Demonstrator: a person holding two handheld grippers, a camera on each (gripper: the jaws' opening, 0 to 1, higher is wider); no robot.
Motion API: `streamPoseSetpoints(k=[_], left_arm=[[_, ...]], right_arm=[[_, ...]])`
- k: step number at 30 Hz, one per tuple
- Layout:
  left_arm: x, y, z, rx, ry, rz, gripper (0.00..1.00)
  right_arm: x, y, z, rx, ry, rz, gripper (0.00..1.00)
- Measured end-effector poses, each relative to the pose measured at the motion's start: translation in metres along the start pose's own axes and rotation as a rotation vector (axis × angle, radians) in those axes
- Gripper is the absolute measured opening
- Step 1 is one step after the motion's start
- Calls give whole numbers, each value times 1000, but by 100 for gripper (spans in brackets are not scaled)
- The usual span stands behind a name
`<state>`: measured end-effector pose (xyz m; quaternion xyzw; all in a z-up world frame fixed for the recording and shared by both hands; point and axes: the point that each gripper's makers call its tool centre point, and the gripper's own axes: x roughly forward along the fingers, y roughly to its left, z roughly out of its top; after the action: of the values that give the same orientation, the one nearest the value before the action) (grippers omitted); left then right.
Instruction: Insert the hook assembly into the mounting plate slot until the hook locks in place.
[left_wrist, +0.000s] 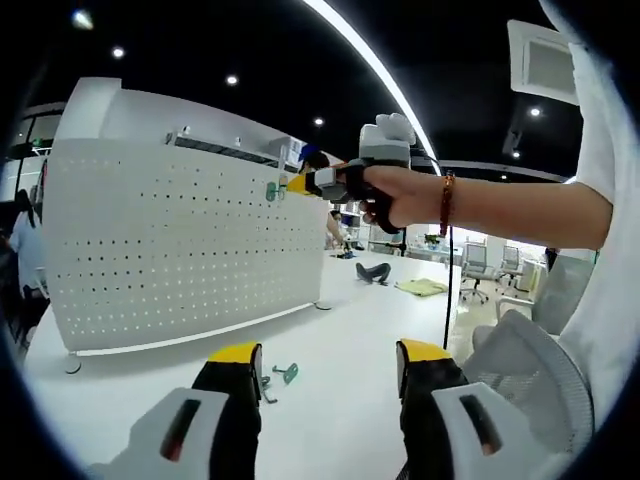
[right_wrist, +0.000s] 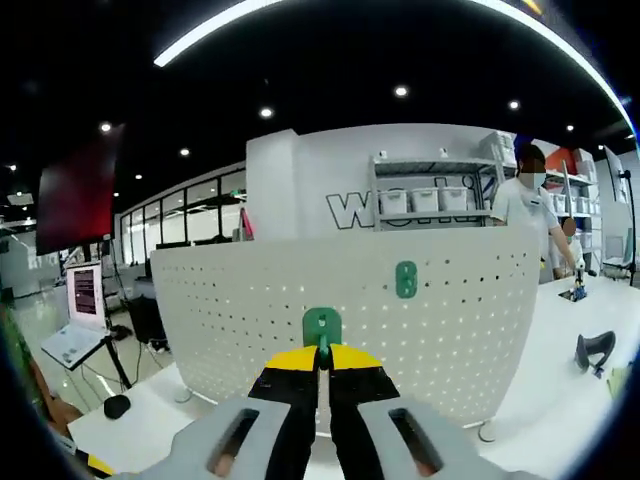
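A white perforated mounting plate (left_wrist: 180, 260) stands upright on the white table (left_wrist: 340, 330). In the left gripper view my left gripper (left_wrist: 330, 355) hangs open low over the table, and a loose green hook (left_wrist: 286, 373) lies just beyond its left jaw. A person's hand holds my right gripper (left_wrist: 297, 184) up at the plate's upper right part. In the right gripper view the right gripper (right_wrist: 322, 358) is shut on a green hook (right_wrist: 322, 325) held close against the mounting plate (right_wrist: 450, 330). A second green hook (right_wrist: 405, 280) sits on the plate, up and to the right.
A black object (left_wrist: 373, 272) and a yellow-green cloth (left_wrist: 420, 287) lie farther along the table. Office chairs (left_wrist: 475, 265) stand beyond. In the right gripper view a person in white (right_wrist: 530, 205) stands behind the plate, and a laptop (right_wrist: 75, 335) sits at the left.
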<state>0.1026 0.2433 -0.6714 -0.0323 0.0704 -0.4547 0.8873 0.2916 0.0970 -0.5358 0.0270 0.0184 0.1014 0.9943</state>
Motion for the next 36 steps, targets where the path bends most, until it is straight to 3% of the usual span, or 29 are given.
streamPoseSetpoints(k=[9,18,36], left_arm=[[3,2,0,-16,-7,-11,58],[3,-1,-4,-14,6,-21,59],[6,2,5,6,-12,-40,59]], right_arm=[[19,-4,16,-16,-25,-17,1],[32,-11,19,-29,-26,-42,1],[50,-15,29,-80,-17,-66,1]])
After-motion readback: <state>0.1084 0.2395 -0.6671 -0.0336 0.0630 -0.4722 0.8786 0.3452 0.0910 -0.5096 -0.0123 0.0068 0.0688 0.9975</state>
